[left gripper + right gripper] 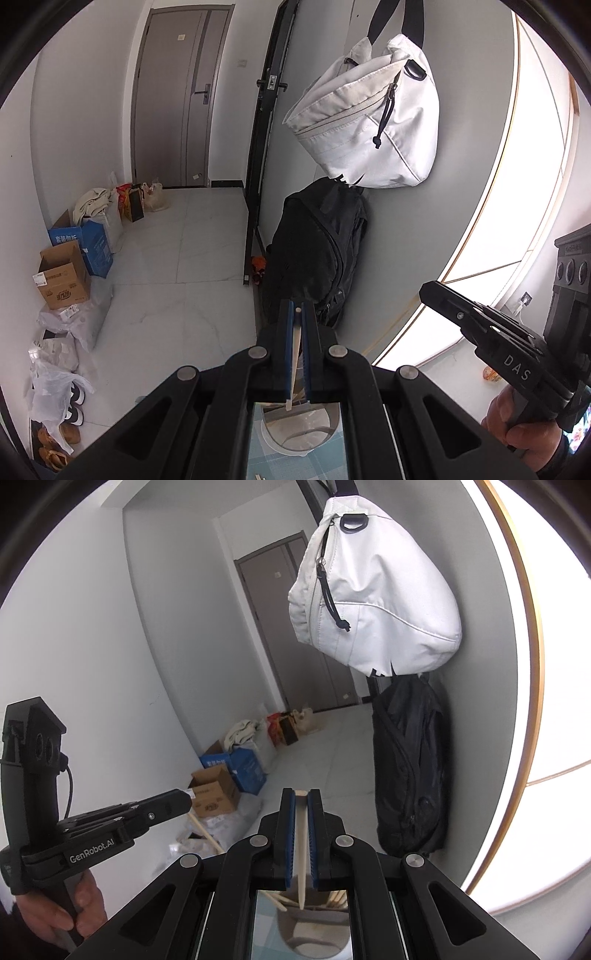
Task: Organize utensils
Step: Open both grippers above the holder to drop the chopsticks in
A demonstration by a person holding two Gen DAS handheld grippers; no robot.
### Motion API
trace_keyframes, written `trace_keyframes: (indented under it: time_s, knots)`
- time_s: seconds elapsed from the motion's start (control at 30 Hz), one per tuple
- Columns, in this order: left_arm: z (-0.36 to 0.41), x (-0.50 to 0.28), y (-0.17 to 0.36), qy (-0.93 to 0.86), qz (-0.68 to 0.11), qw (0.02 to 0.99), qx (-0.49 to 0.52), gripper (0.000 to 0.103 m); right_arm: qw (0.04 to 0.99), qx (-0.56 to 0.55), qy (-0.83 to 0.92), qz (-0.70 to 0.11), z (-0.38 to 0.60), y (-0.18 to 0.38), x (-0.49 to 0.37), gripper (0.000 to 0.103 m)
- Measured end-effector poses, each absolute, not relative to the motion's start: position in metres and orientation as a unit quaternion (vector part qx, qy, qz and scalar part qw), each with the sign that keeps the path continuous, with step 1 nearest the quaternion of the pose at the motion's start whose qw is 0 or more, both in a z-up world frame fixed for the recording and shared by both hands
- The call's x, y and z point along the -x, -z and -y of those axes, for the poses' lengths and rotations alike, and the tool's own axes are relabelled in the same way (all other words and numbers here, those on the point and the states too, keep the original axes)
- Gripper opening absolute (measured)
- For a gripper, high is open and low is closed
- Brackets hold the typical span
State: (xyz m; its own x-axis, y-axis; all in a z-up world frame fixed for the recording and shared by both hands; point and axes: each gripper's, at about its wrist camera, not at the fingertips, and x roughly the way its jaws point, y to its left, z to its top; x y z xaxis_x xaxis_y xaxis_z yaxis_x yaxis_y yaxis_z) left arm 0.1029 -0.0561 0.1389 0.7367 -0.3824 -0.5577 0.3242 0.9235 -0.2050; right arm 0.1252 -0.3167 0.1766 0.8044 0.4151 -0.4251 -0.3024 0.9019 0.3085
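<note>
The left gripper (297, 314) has its blue-padded jaws closed flat on a pale, slim wooden chopstick (295, 354), which runs lengthwise between the pads with its upper end just showing at the fingertips and its lower end poking out below the jaw roots. The right gripper (301, 797) holds the same way: jaws pinched on a second pale tapered chopstick (301, 849), whose thin tip hangs below the pads. Clamping each stick along the pads rather than across them keeps it from swivelling, I judge, and leaves the tip free to be aimed downward.

Directly beneath the right gripper, seen through the gap in its frame, stands a round pale-rimmed holder (314, 938) with several more light wooden chopsticks (277, 901) leaning inside it (their number is hard to tell). Its held stick points at that opening, so it is either bound for it or lifted out of it. Under the left gripper a similar round pale rim (295, 439) shows above a blue-and-white checked cloth (280, 465).

Each gripper appears at the other's side, a hand (74, 904) wrapped around its handle.

Beyond the fingertips hang a white fabric shoulder bag (365, 114) and, below it, a black backpack (317, 254) against a grey wall. Further off to the left gripper's left, cardboard boxes (62, 277) sit on a pale tiled floor.
</note>
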Motion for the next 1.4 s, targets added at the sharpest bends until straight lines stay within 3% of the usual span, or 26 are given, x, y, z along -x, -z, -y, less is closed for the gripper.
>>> trace_keyframes:
  time_s: [0.73,1.07,1.3,1.4]
  knots:
    - [0.067,-0.145,-0.081,0.208,-0.376,0.902,0.038,0.0,0.92,-0.106,-0.206,-0.317,0.306,-0.101,-0.173,0.007]
    - [0.061,-0.155,-0.047,0.251,-0.449,0.855,0.065,0.0,0.898,-0.134,-0.216,-0.36,0.304,-0.07,-0.165,0.009]
    - [0.042,-0.147,-0.048,0.227,-0.457,0.855,0.093,0.0,0.894,-0.157,-0.196,-0.371,0.321,-0.061,-0.147,0.009]
    - [0.037,-0.14,-0.053,0.221,-0.446,0.861,0.099,0.0,0.894,-0.162,-0.19,-0.373,0.324,-0.06,-0.139,0.017]
